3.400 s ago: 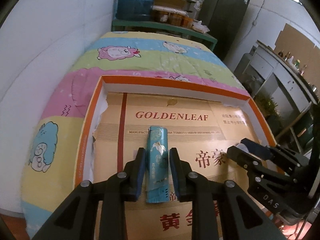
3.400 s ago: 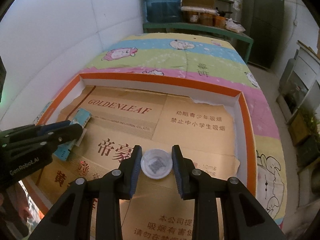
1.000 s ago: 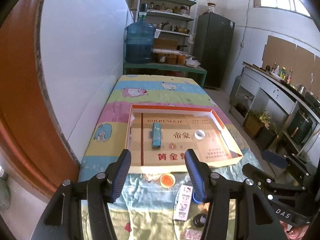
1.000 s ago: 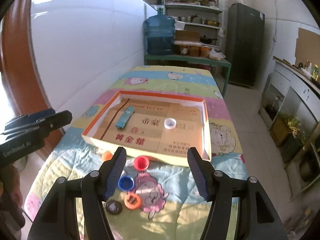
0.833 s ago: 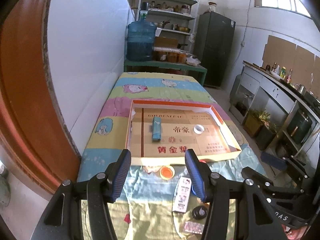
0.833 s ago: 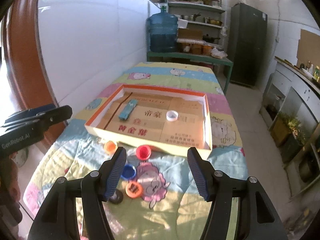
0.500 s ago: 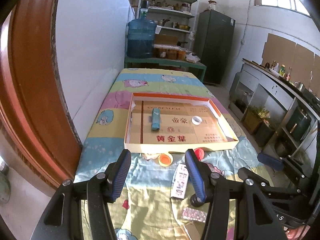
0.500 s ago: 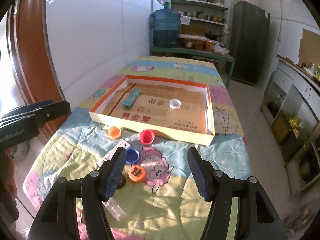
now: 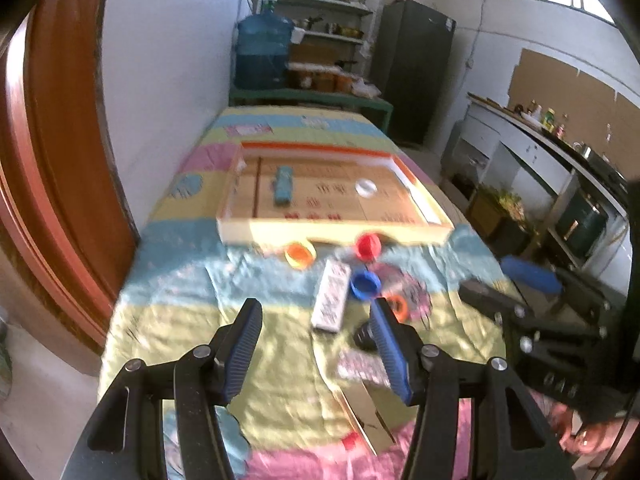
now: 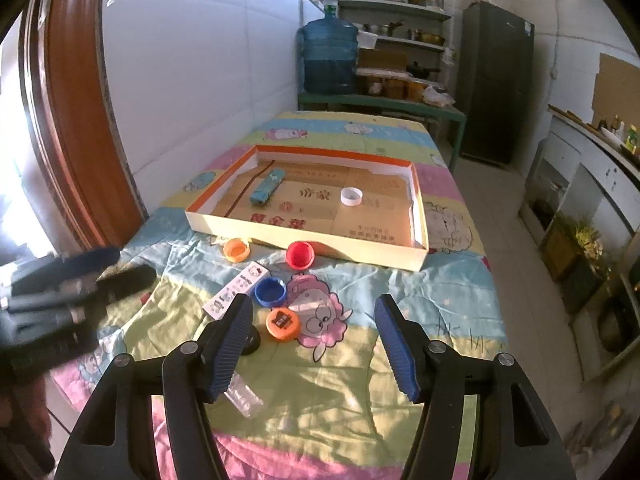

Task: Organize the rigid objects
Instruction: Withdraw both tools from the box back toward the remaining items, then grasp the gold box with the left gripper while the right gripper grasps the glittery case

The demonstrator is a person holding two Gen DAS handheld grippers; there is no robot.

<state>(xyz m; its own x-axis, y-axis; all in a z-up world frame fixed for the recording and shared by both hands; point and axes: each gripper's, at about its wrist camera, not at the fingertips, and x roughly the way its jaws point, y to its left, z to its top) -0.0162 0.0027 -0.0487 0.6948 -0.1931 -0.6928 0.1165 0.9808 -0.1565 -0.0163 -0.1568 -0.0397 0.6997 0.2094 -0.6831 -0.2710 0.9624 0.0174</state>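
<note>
A shallow cardboard tray (image 10: 416, 258) (image 9: 320, 235) with an orange rim lies on the quilted table. In it lie a teal box (image 10: 267, 186) (image 9: 283, 185) and a white cap (image 10: 351, 196) (image 9: 367, 187). In front of the tray lie an orange cap (image 10: 237, 249), a red cap (image 10: 300, 254), a blue cap (image 10: 270, 291), an orange lid (image 10: 283, 324), a black cap (image 10: 251, 345), a white cartoon box (image 10: 234, 293) (image 9: 331, 299) and a clear packet (image 10: 244, 395). My left gripper (image 9: 316, 320) and right gripper (image 10: 313, 318) are open and empty, above the table's near end.
A white wall runs along the table's left side, with a red-brown door frame (image 10: 76, 128) nearer me. A blue water jug (image 10: 329, 60), shelves and a dark fridge (image 10: 494, 80) stand at the back. A counter (image 9: 560, 168) runs along the right.
Both grippers let go of the teal box and white cap in the tray and pulled back toward the table's near end. Both are open; the loose caps have come into view.
</note>
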